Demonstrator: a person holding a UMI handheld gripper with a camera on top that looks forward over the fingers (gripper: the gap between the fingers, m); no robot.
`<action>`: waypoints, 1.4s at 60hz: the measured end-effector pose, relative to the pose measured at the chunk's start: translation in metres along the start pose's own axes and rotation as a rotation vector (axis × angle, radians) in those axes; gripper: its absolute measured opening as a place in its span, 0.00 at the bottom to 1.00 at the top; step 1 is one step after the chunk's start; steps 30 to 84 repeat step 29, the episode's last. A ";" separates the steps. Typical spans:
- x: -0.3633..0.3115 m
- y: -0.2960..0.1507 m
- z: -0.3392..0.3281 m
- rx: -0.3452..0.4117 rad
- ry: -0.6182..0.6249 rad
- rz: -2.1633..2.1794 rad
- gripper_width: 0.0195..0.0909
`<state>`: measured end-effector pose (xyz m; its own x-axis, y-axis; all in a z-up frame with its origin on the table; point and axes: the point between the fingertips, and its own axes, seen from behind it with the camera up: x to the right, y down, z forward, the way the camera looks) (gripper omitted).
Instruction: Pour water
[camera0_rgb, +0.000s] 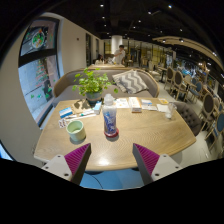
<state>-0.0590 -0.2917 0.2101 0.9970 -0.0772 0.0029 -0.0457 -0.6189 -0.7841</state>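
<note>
I held the gripper (111, 160) before the table (150, 135), and its fingers stood wide apart with nothing between them. The bottle (110, 121) stood upright on the table, just ahead of the fingers and about in the middle. The green cup (75, 130) was near it, to its left. Beyond them I saw a plant (93, 86) and some papers (135, 102)

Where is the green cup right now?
In the gripper view, the green cup stands on the wooden table, left of the water bottle, beyond the open gripper.
</note>
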 end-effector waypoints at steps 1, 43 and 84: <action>0.000 0.001 -0.001 -0.002 -0.001 0.001 0.93; 0.010 -0.008 -0.006 0.015 -0.017 -0.077 0.92; 0.010 -0.008 -0.006 0.015 -0.017 -0.077 0.92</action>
